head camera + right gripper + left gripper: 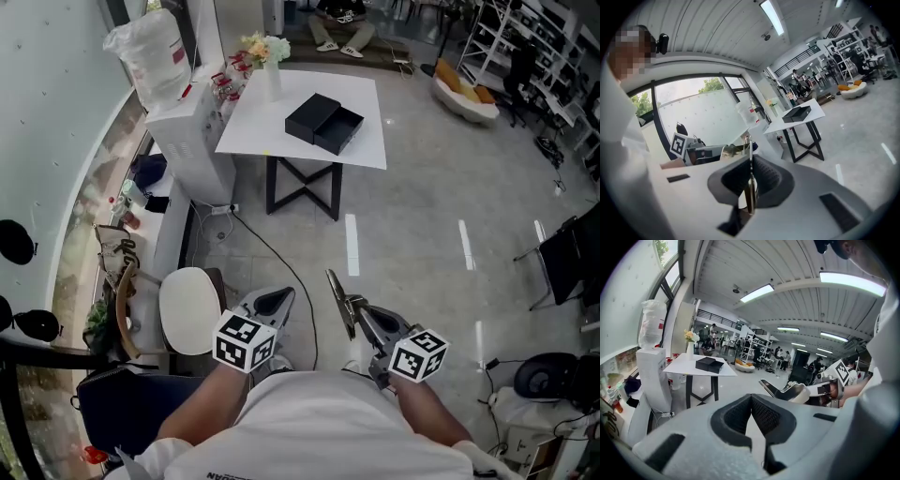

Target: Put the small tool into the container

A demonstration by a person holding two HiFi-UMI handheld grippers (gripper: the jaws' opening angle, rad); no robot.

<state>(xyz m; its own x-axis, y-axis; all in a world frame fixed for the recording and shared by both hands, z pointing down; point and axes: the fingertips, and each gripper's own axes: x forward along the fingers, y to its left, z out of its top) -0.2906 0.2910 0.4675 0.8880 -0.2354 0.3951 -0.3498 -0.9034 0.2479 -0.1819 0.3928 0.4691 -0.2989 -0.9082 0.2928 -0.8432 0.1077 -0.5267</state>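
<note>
Well short of the white worktop, we carry the small tool, a thin metal strip pinched between the closed fingers of our right gripper. Our left gripper hangs equally far from the worktop, fingers together and empty. On the worktop sits the open black container.

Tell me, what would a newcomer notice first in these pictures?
The white table ahead, with an open black box and a vase of flowers on it, stands out first. Then comes the thin metal tool clamped in the right gripper, low in the head view.
</note>
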